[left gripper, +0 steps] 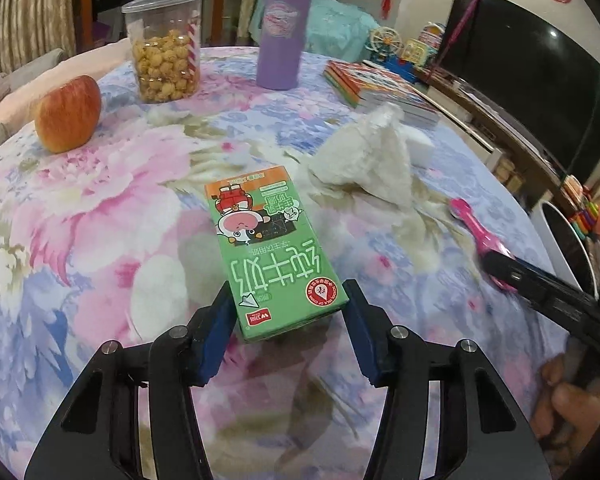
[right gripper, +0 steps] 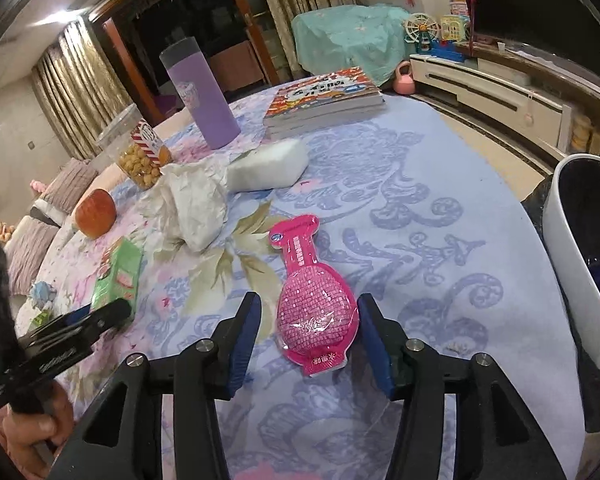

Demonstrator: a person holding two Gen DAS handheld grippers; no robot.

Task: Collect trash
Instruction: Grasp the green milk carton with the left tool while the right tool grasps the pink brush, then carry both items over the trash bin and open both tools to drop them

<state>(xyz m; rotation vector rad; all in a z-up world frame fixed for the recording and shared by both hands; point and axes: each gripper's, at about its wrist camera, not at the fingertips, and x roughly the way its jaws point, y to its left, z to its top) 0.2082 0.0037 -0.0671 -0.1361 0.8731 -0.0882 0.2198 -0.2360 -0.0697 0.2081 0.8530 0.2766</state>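
Green milk carton lies flat on the flowered tablecloth in the left wrist view, its near end between the blue pads of the left gripper. Both pads sit against the carton's sides, so it looks clenched on it, though firm pressure is hard to confirm. Crumpled white paper lies beyond.

From the right wrist view, a pink plastic packet lies between the fingers of the right gripper; gaps show on both sides, jaws released, nothing held. A white bin stands at right, cut off by the frame.
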